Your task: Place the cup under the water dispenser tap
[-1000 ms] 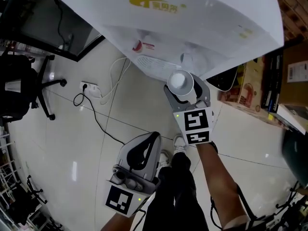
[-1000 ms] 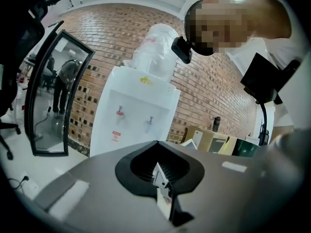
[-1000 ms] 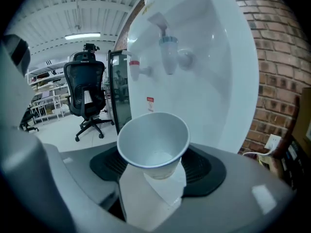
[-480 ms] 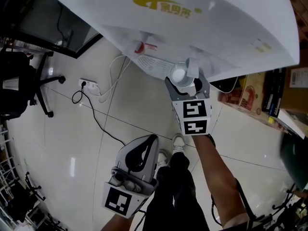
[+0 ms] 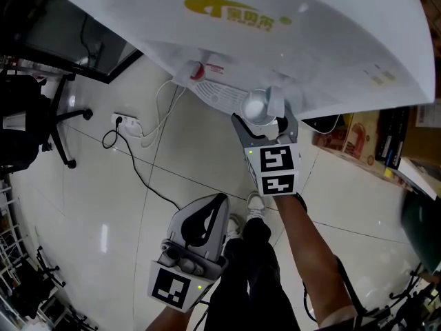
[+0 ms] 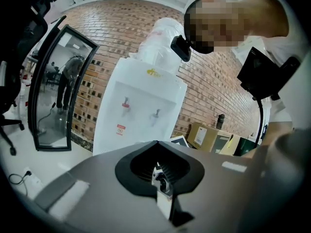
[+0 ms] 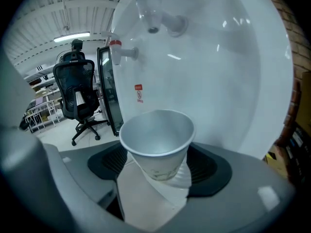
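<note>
Right tongs (image 5: 264, 118) carried cup (image 5: 253, 106) under tap (image 5: 275, 101); opening, cup between. Left tongs (image 5: 220, 198) closed, empty.

You are standing before the water dispenser (image 5: 275, 40), and your right gripper (image 5: 265, 118) is reaching in under its front, jaws opening, with the cup (image 7: 155, 142) sitting between them below one tap (image 7: 151, 12); the other tap (image 7: 120, 51) is sitting further left. Your left gripper (image 5: 219, 200) is hanging lower and to the left, over the floor (image 5: 103, 205). An office chair (image 5: 27, 129) is standing far left, and cardboard boxes (image 5: 355, 126) are lying to the dispenser's right.
</note>
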`<state>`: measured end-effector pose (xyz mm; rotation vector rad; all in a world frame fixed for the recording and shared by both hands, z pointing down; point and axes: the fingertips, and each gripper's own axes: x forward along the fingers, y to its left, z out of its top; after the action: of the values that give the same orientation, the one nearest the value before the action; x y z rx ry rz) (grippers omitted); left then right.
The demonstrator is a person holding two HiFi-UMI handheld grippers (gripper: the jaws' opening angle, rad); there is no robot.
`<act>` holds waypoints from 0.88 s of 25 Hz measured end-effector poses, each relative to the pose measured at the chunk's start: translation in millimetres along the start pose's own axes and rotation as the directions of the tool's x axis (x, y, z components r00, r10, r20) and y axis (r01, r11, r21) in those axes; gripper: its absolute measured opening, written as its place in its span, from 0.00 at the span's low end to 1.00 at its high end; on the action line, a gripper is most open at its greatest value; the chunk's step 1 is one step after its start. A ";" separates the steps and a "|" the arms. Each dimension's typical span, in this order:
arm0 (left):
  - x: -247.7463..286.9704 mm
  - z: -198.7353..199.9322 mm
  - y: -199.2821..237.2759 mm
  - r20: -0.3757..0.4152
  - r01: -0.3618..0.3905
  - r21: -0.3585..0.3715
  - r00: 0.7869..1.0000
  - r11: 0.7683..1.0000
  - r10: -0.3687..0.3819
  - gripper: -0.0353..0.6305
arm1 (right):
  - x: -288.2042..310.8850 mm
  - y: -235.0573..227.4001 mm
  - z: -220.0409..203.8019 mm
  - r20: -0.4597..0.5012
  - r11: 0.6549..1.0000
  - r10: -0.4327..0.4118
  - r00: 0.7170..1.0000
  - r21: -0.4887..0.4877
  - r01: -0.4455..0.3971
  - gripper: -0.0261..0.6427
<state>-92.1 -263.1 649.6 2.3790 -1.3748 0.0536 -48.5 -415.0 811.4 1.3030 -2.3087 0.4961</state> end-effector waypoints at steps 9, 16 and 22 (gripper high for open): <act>-4.5 2.4 -1.8 -0.003 -0.002 0.009 1.000 1.000 0.002 0.04 | -19.8 0.1 -4.8 0.005 1.000 -0.007 1.000 0.019 0.007 0.61; -14.7 6.9 -17.7 -0.001 0.028 0.022 1.000 0.999 -0.028 0.04 | -52.9 13.7 -2.1 0.003 1.000 0.012 1.000 0.015 -0.012 0.61; -33.4 23.4 -32.4 0.010 0.040 0.041 0.999 0.998 -0.041 0.04 | -102.4 35.3 19.6 0.028 0.999 0.030 0.999 0.012 -0.031 0.58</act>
<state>-85.9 -229.4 610.4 2.4432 -1.3417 0.0585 -35.9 -335.1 736.8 1.2900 -2.3555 0.5053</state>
